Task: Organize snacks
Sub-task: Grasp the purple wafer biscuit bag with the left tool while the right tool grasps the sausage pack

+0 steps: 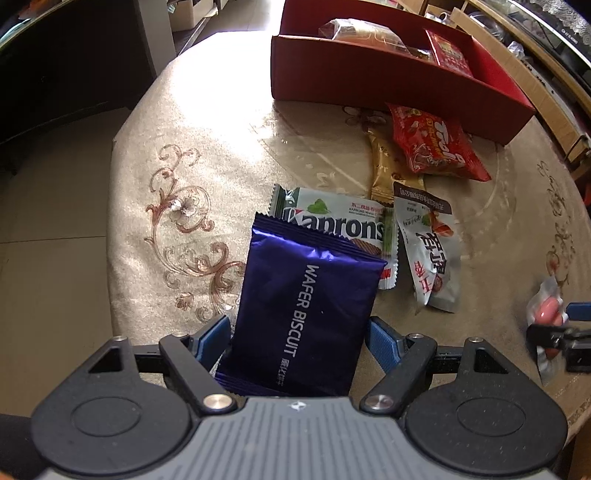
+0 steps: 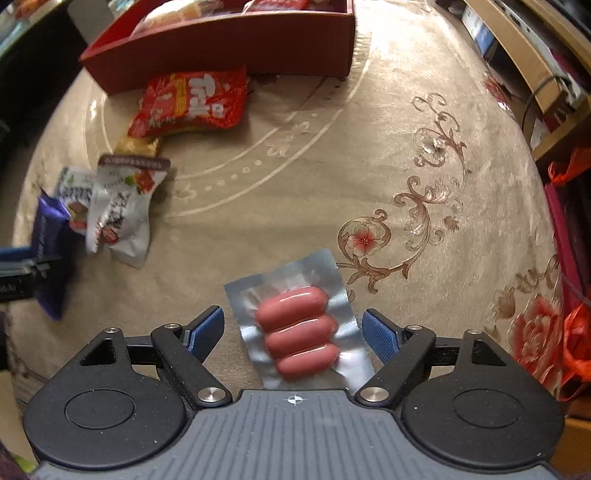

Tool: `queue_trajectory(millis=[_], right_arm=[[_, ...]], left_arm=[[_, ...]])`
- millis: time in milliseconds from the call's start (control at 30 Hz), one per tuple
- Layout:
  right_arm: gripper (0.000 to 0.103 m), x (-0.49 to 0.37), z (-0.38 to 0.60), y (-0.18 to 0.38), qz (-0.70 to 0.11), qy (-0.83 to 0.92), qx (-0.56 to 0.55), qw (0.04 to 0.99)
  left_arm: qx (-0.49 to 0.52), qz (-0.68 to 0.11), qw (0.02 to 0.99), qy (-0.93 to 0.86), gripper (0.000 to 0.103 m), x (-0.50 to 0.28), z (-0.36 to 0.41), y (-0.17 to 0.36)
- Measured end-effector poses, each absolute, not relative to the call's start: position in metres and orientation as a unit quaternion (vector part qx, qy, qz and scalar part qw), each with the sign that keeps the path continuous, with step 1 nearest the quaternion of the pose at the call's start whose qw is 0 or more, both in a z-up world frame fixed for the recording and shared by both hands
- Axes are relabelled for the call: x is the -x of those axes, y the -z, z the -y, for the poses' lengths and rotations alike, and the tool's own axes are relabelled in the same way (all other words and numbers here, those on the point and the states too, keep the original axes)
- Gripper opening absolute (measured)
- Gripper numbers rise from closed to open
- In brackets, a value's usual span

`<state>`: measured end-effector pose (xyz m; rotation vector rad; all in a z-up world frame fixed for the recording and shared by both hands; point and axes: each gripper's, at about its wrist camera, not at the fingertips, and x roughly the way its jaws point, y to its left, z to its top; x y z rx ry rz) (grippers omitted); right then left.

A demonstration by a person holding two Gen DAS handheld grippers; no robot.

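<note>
My left gripper [image 1: 300, 334] has its blue pads pressed against both side edges of the purple wafer biscuit packet [image 1: 308, 306], so it is clamped on that packet at a fairly wide spread. The packet's far end overlaps the green-and-white Kaprons wafer pack [image 1: 332, 218], which lies on the table [image 1: 184, 147] on the near side of the red box [image 1: 388, 79].

My right gripper [image 2: 293, 330] has its jaws spread, and there is a visible gap between each blue pad and the vacuum-sealed sausage pack [image 2: 299, 328] lying flat on the table between them. It holds nothing. That pack sits well apart from the red box, on the near side of it.

Just in front of the red box's near wall I see the red Trolli bag [image 2: 192, 101], touching a gold packet [image 1: 384, 166] under its near edge. Nearer still lies a white-and-brown snack pouch [image 1: 432, 254], just beside the Kaprons pack. Inside the red box are a clear-wrapped item [image 1: 354, 31] and a red packet [image 1: 448, 53].
</note>
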<state>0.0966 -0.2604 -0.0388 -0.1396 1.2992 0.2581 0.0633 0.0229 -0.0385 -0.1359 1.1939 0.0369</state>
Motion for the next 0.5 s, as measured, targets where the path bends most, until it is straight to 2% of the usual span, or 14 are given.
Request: queue_trajectory(millis=[167,367,500], right_arm=[[0.087,-0.093,0.247,0.049,-0.595,-0.124,0.110,0.787],[0.080,-0.085,0.243,0.044,-0.584,-0.119,0.113,0.795],[0.078,-0.078,0.239,0.041,-0.577,-0.111,0.114,0.801]], left_arm=[[0.052,-0.561,0.826,-0.018,0.076,-0.064,-0.020,0.040],[0.043,-0.560,0.827,-0.017,0.075,-0.065,-0.016,0.040],[0.069,-0.558,0.827,-0.008,0.064,-0.063,-0.024,0.036]])
